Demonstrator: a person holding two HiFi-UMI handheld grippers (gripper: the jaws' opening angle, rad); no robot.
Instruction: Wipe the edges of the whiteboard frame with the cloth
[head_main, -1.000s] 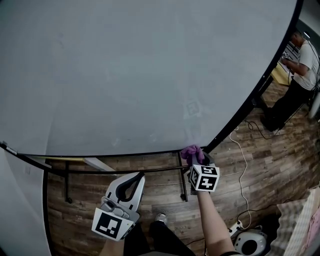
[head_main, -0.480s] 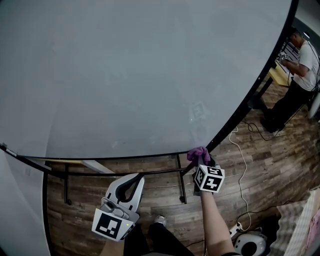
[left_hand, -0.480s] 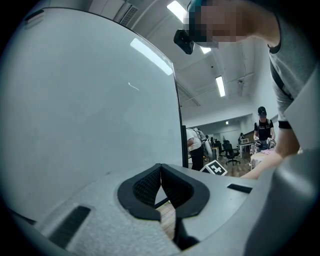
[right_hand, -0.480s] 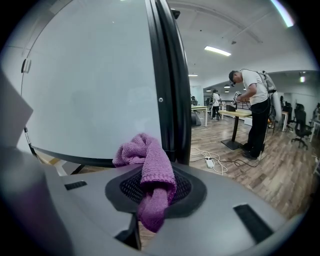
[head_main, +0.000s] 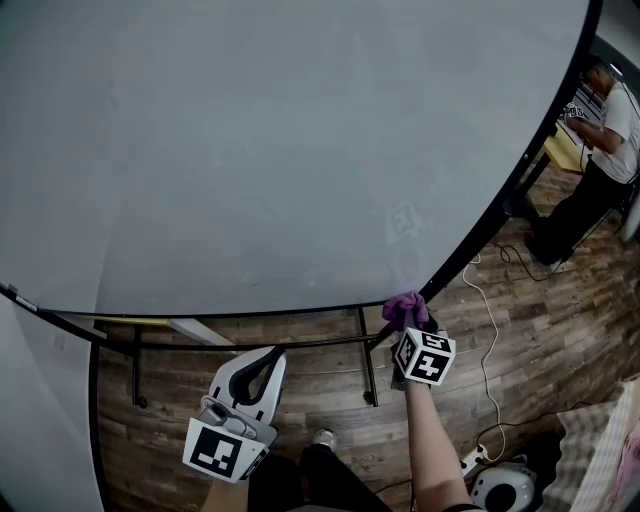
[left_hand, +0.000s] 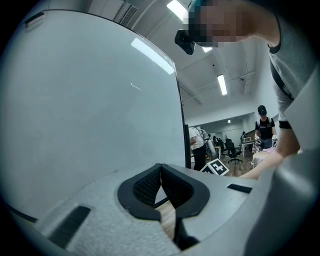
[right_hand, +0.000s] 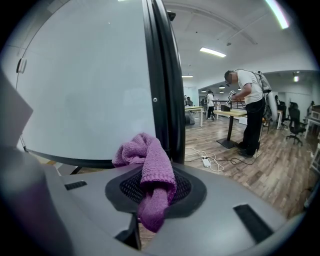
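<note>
The whiteboard (head_main: 280, 150) is showing a smooth, faintly glossy face, its black frame (right_hand: 165, 75) is looking like semi-gloss metal, the cloth (right_hand: 147, 170) is showing nubby purple terry, and the floor (head_main: 530, 330) is showing matt wood planks.

Bright ceiling lights (left_hand: 177, 9) lit the room evenly; their glare streaked the whiteboard (left_hand: 75, 100) at upper centre. Fisheye distortion blackened the gripper views' corners.
</note>
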